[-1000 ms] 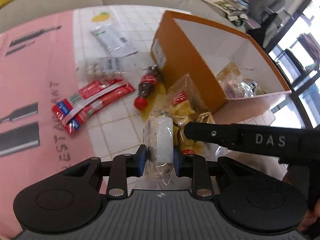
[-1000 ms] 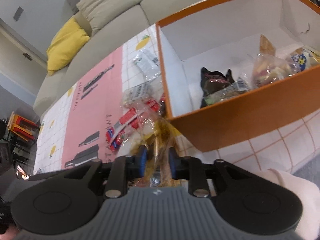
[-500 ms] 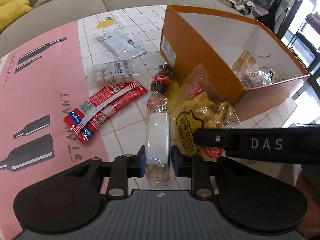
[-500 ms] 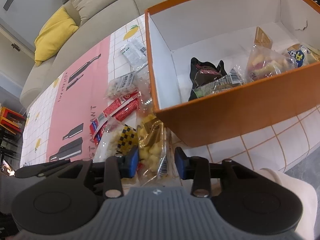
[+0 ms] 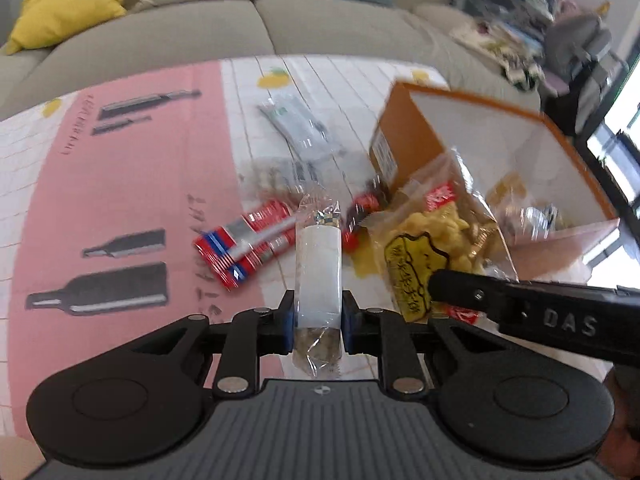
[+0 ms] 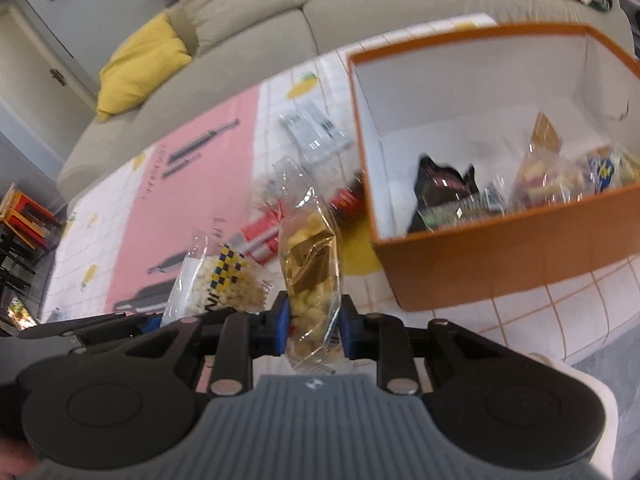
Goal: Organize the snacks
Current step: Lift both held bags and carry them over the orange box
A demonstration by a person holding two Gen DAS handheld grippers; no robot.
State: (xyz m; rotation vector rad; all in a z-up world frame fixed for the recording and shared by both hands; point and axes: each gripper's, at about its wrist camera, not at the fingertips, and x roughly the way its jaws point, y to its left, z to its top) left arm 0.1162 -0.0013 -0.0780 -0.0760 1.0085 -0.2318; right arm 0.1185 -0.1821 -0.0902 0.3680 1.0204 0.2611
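My left gripper (image 5: 318, 314) is shut on a clear packet with a white label (image 5: 318, 268), which hangs above the tiled tablecloth. In the right wrist view the same packet (image 6: 218, 280) shows pale puffs and a checkered label. My right gripper (image 6: 314, 320) has its jaws closing, and its blue pads press a bag of yellow puffs (image 6: 312, 264) that it holds off the table. From the left wrist view that yellow bag (image 5: 432, 240) hangs just right of my packet, in front of the orange box (image 5: 394, 148). The open box (image 6: 500, 248) stands right of the right gripper.
Red sausage packs (image 5: 244, 248), a cola-bottle candy (image 5: 360, 216), a packet of white balls (image 5: 280, 176) and a clear green-printed packet (image 5: 300, 128) lie on the table. Inside the box lie a black packet (image 6: 444, 188) and several others. A grey sofa with a yellow cushion (image 5: 68, 4) runs behind.
Both grippers have risen with their packets and tilted up toward the sofa. The right jaws widened briefly, then narrowed on the yellow bag. The left jaws tightened on the white-label packet.
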